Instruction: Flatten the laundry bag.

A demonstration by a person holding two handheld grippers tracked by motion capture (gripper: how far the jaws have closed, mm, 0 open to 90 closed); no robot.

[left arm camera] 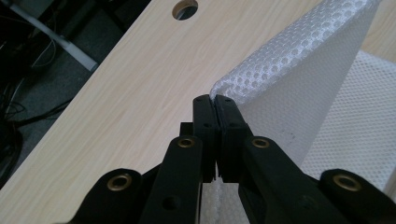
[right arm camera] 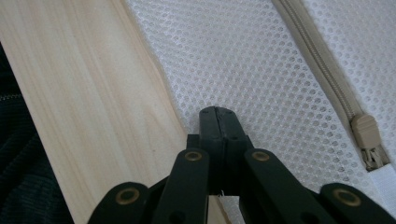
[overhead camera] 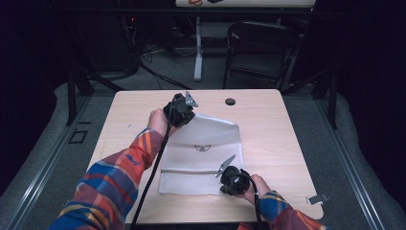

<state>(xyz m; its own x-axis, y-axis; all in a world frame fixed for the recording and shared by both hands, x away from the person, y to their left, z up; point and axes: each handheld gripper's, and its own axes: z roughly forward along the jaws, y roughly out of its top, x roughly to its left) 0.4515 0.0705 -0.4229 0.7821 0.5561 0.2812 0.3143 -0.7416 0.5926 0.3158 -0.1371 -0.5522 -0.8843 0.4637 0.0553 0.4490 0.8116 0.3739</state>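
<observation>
Right gripper (overhead camera: 229,176), near table edge: jaws clenched on the near right corner of a white mesh zip bag (overhead camera: 201,153).
Left gripper (overhead camera: 184,112), far side: jaws clamped on the bag's far left corner, lifted and folding over; the rest lies flat on the pale wooden table (overhead camera: 268,124), beige zipper (right arm camera: 327,74) running along it.

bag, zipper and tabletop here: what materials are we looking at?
Bag: white mesh fabric, likely synthetic; a regular honeycomb of holes, and it folds softly where the left gripper lifts a corner. Zipper: beige tape with a matte pull, probably plastic. Tabletop: pale wood-grain surface, smooth, possibly laminate rather than solid wood; the grain looks very uniform.
</observation>
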